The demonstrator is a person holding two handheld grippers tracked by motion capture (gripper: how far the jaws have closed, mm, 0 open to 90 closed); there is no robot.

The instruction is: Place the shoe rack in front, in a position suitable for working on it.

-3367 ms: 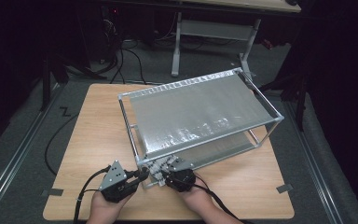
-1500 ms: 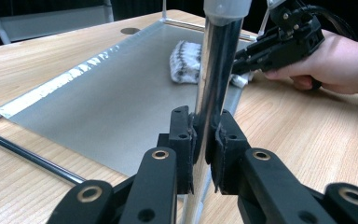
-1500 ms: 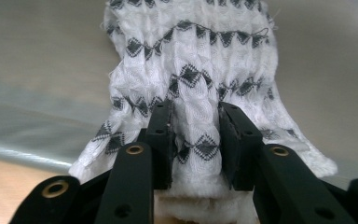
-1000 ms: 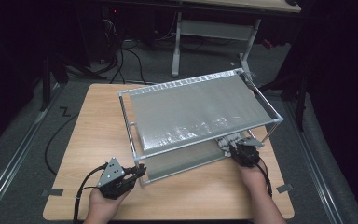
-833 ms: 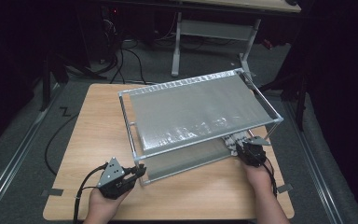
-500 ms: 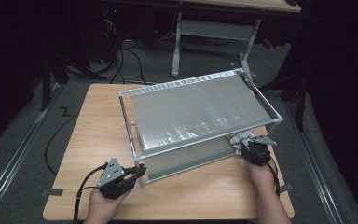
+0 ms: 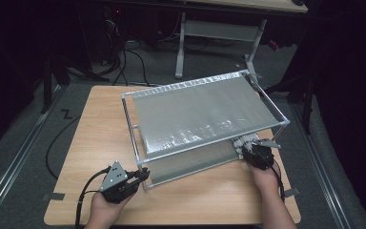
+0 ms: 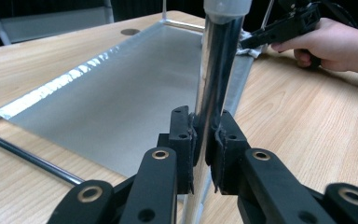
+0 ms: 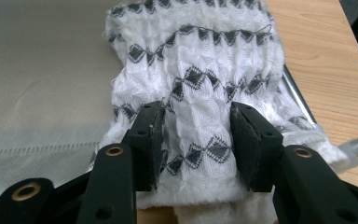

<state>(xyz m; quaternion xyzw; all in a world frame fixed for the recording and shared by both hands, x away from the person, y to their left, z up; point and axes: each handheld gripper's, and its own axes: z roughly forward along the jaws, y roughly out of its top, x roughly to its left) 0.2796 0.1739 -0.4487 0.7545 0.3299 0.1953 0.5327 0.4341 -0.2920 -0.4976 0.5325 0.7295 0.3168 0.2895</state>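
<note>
A two-tier metal rack (image 7: 214,141) with grey fabric shelves stands on the wooden table. My left gripper (image 7: 143,175) is shut on the rack's front left upright post (image 8: 216,70), and its pads (image 8: 186,140) press the shiny tube from both sides. At the rack's right end, a folded white cloth with a black pattern (image 9: 200,70) lies on the lower shelf (image 9: 42,70). My right gripper (image 9: 196,140) straddles a fold of that cloth. Its jaws have just been opening, and the cloth still bulges between them. The right gripper (image 7: 250,149) sits under the top shelf's front right corner.
The rack covers the middle and back of the table (image 7: 100,133). Bare wood shows along the front edge and the left side. Cables (image 7: 57,143) trail off the table's left. A desk frame (image 7: 181,43) stands on the floor behind.
My right gripper has gone from beside the left gripper at the rack's front left to its right end, then shifted slightly rightward. The left gripper has stayed on the post.
</note>
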